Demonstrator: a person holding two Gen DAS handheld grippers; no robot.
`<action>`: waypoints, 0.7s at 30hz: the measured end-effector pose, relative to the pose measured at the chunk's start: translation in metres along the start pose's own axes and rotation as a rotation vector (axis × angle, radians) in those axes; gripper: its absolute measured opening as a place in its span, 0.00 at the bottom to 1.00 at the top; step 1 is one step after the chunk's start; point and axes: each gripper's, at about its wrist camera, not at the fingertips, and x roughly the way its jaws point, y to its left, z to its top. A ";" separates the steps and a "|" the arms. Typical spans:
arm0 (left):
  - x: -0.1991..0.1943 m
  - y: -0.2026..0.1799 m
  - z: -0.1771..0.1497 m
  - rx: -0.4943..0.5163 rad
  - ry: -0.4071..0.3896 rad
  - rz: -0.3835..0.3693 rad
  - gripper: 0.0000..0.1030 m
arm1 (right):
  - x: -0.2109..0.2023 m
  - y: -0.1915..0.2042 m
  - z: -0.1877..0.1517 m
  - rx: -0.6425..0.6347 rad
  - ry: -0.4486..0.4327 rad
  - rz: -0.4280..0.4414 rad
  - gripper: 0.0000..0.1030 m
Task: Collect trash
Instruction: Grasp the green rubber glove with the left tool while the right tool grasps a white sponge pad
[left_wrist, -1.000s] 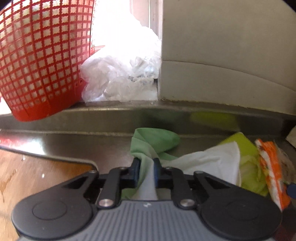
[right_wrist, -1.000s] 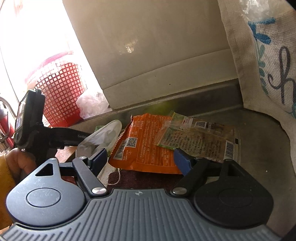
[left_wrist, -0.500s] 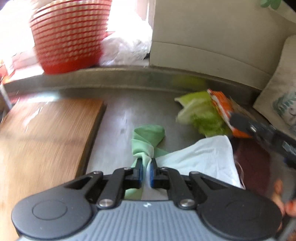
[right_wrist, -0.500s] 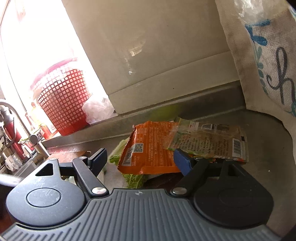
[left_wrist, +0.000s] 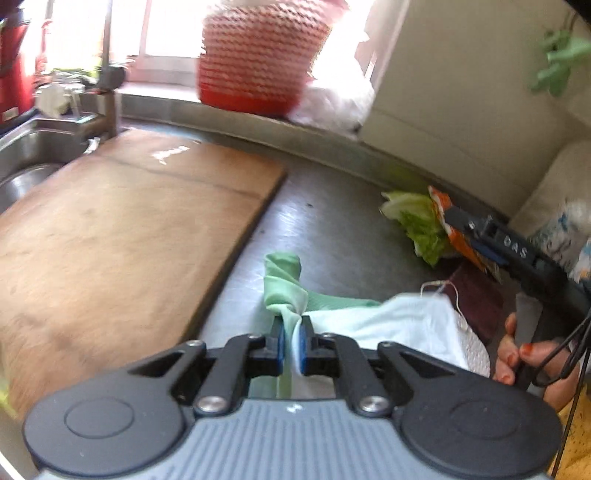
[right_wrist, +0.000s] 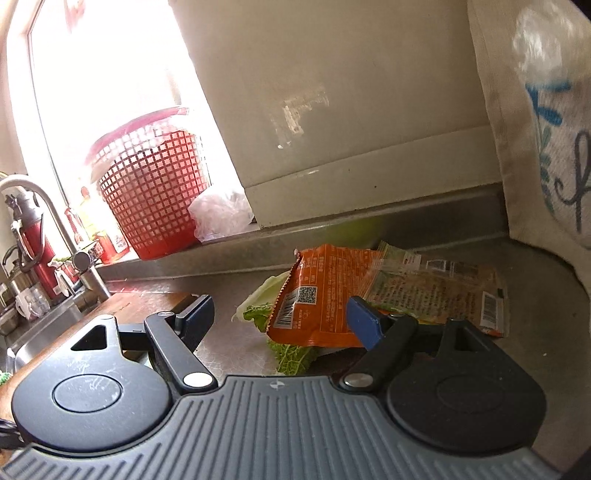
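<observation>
My left gripper (left_wrist: 291, 325) is shut on the green-and-white plastic bag (left_wrist: 391, 321), pinching its twisted neck, with the bag's body spread to the right over the steel counter. My right gripper (right_wrist: 280, 314) stands open, its blue pads wide apart just short of an orange snack wrapper (right_wrist: 321, 291). That wrapper lies on a lettuce leaf (right_wrist: 258, 306), with a clear printed wrapper (right_wrist: 436, 284) overlapping its right side. In the left wrist view the lettuce leaf (left_wrist: 413, 221) and orange wrapper (left_wrist: 439, 199) lie far right, partly behind the right gripper's dark body, which a hand (left_wrist: 532, 365) holds.
A wooden cutting board (left_wrist: 122, 229) covers the counter on the left, with a sink (left_wrist: 29, 155) and tap beyond it. A red mesh basket (right_wrist: 155, 195) and crumpled white plastic (right_wrist: 221, 214) sit on the sill. A cloth tote bag (right_wrist: 546, 122) hangs at right.
My left gripper pulled back and to the left, dragging the green-and-white bag away from the back wall; the cutting board and sink came into view. The right gripper stayed open in place.
</observation>
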 end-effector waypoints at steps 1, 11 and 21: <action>-0.004 0.002 -0.001 -0.003 -0.014 0.004 0.04 | -0.003 0.001 0.000 -0.006 -0.003 0.005 0.96; -0.048 0.024 -0.020 -0.062 -0.077 -0.008 0.04 | -0.038 0.004 -0.013 -0.022 0.028 0.047 0.95; -0.091 0.044 -0.036 -0.090 -0.114 -0.016 0.04 | -0.071 0.024 -0.044 -0.134 0.173 0.050 0.92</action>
